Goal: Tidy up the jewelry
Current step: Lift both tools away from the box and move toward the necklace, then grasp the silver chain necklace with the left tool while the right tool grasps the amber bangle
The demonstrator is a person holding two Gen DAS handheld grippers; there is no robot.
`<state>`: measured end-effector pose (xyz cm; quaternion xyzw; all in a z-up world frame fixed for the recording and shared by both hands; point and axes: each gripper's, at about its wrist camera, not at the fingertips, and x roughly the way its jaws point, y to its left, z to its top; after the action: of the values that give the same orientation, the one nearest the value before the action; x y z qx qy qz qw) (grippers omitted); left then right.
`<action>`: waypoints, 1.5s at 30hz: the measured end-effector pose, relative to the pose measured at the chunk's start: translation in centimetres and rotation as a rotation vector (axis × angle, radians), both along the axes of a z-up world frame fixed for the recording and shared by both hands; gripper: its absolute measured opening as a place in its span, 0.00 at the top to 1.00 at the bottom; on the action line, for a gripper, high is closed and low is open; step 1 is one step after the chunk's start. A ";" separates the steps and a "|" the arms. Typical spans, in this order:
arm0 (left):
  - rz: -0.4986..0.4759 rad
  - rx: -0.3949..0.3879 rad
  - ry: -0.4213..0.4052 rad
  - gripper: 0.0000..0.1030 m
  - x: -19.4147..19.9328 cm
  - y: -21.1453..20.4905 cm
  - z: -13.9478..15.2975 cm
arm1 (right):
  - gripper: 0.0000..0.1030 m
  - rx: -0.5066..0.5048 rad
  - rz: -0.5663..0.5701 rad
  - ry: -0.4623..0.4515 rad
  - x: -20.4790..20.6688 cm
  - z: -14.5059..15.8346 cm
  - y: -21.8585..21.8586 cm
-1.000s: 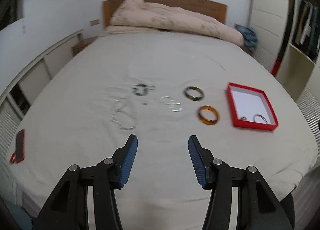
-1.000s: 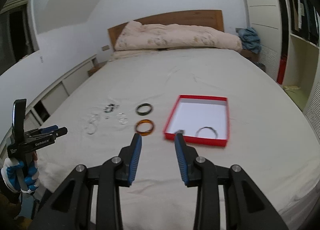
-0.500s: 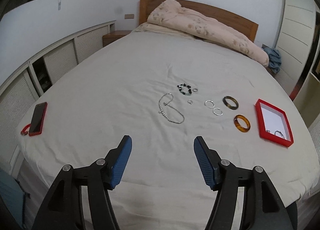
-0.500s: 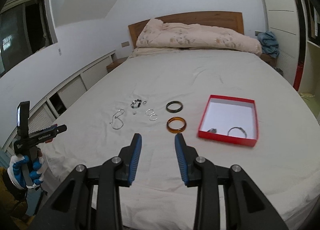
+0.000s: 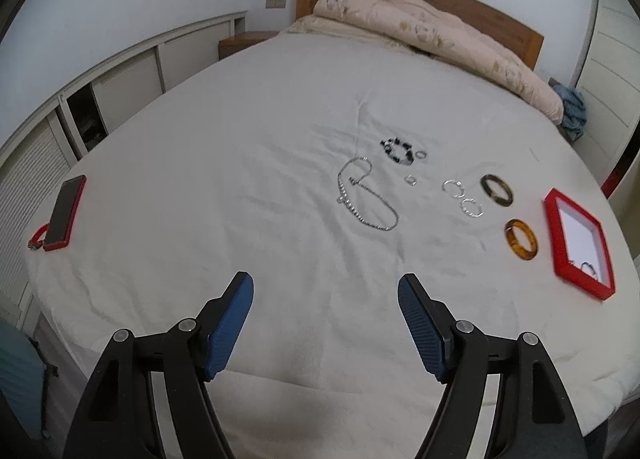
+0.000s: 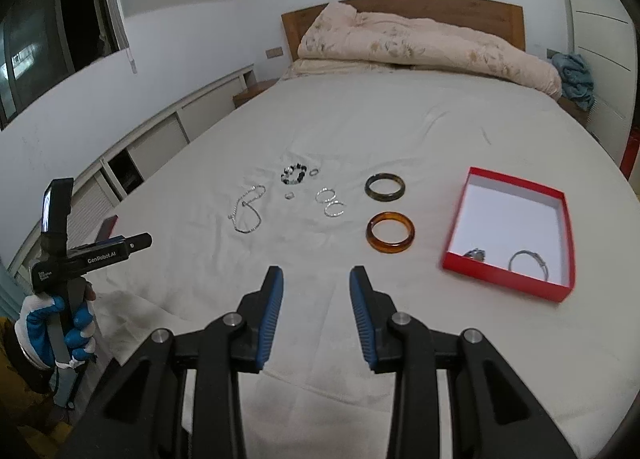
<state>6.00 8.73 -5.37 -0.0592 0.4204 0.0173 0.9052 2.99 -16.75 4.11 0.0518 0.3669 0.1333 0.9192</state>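
Jewelry lies on the white bed sheet: an amber bangle [image 6: 390,237] [image 5: 520,245], a dark bangle [image 6: 384,186] [image 5: 496,190], two silver hoops [image 6: 330,202] [image 5: 463,198], a silver chain necklace [image 6: 247,212] [image 5: 365,197], a black bead bracelet [image 6: 294,174] [image 5: 397,149] and small rings [image 6: 289,195]. A red box [image 6: 565,234] [image 5: 552,232] at the right holds a silver bangle [image 6: 527,260] and a small piece [image 6: 475,253]. My right gripper [image 6: 316,291] is open and empty above the near sheet. My left gripper [image 5: 325,295] is open and empty, far from the jewelry.
A phone in a red case [image 5: 65,212] lies at the bed's left edge. A folded quilt [image 6: 420,47] lies by the wooden headboard. Low white cabinets [image 5: 108,99] run along the left wall. The left hand-held gripper [image 6: 80,255] shows at the bed's left corner.
The left gripper has pulled back and swung left, so the jewelry sits farther off and the phone came into view; its jaws are wider. The right view has shifted slightly left.
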 end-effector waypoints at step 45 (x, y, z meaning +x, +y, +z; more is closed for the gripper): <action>0.014 0.058 0.132 0.29 21.5 -2.1 -10.8 | 0.68 -0.064 0.134 0.264 21.5 -15.5 0.2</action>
<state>27.45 6.61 -16.12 -0.0348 0.4780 0.0397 0.8767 24.52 -16.51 -11.41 0.0146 0.4912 0.1746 0.8532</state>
